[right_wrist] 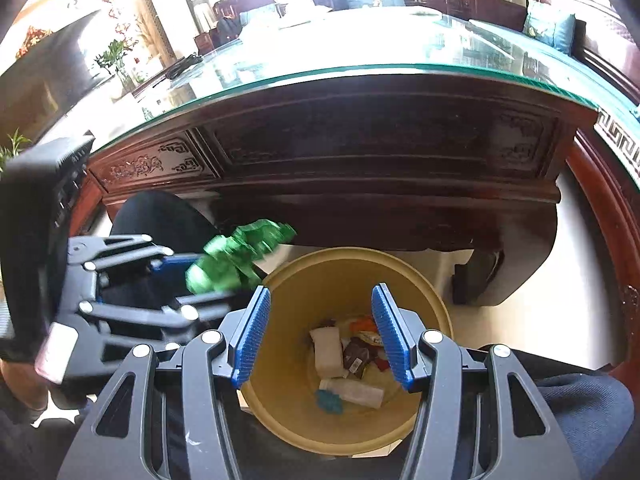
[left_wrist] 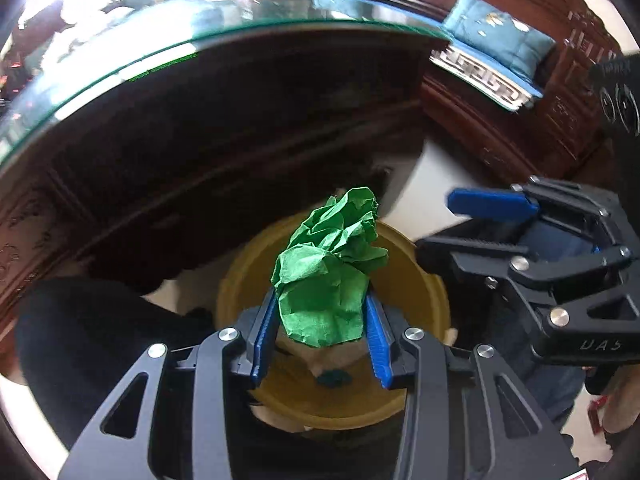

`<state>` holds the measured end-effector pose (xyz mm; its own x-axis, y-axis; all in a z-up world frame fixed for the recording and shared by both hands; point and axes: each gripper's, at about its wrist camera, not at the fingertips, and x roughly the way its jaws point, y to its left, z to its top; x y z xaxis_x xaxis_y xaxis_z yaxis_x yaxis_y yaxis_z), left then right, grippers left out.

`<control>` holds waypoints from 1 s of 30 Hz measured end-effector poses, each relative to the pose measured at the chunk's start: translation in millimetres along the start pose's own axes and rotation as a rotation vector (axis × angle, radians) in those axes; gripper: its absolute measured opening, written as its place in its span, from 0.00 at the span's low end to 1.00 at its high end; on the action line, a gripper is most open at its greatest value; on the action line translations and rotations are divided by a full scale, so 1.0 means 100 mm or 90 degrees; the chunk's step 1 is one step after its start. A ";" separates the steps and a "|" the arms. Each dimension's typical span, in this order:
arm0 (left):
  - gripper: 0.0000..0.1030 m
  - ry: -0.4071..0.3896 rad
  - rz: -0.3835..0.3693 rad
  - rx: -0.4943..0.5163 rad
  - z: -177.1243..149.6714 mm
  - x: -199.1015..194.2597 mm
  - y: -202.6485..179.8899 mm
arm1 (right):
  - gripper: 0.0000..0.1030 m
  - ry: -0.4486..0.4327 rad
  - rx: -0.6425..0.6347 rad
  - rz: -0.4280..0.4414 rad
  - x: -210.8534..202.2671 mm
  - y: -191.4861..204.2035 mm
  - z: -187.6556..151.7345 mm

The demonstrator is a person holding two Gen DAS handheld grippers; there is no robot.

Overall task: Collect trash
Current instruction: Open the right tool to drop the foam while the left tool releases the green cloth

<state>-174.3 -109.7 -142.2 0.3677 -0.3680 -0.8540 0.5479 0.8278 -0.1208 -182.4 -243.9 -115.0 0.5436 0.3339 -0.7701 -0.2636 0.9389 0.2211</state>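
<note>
A home's sitting room, furnished in a traditional style. A carved dark wood table [right_wrist: 360, 152] with a glass top [right_wrist: 400, 52] stands in the middle, and carved wooden benches [left_wrist: 520, 120] around it carry blue cushions [left_wrist: 500, 36]. Potted plants [right_wrist: 112, 60] sit by bright windows. A yellow bin [right_wrist: 404, 272] of household rubbish stands on the pale floor [right_wrist: 560, 320].

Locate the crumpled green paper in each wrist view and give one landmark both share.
Left wrist: crumpled green paper at centre, between the left hand-held gripper's blue pads, over the yellow bin.
Right wrist: left of centre, blurred.
Shared landmark: the yellow bin.
</note>
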 end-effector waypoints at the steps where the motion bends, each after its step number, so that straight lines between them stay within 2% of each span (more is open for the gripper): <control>1: 0.41 0.007 -0.007 0.003 -0.01 0.04 -0.04 | 0.51 0.000 0.002 -0.001 0.00 -0.02 -0.01; 9: 0.42 0.046 -0.012 0.027 -0.04 0.26 -0.23 | 0.51 -0.019 0.019 -0.008 -0.10 -0.15 0.00; 13: 0.47 0.054 -0.025 0.035 -0.04 0.25 -0.26 | 0.51 -0.021 0.016 -0.003 -0.10 -0.10 0.02; 22: 0.57 0.055 -0.037 0.035 -0.09 0.23 -0.23 | 0.51 -0.018 0.009 0.001 -0.07 -0.07 0.07; 30: 0.58 0.039 -0.027 0.022 -0.05 0.16 -0.18 | 0.52 -0.024 0.005 0.000 -0.09 -0.03 0.11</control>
<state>-182.2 -127.6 -156.1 0.2973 -0.3754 -0.8779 0.5886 0.7960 -0.1410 -178.0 -248.6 -101.7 0.5732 0.3362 -0.7472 -0.2572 0.9397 0.2255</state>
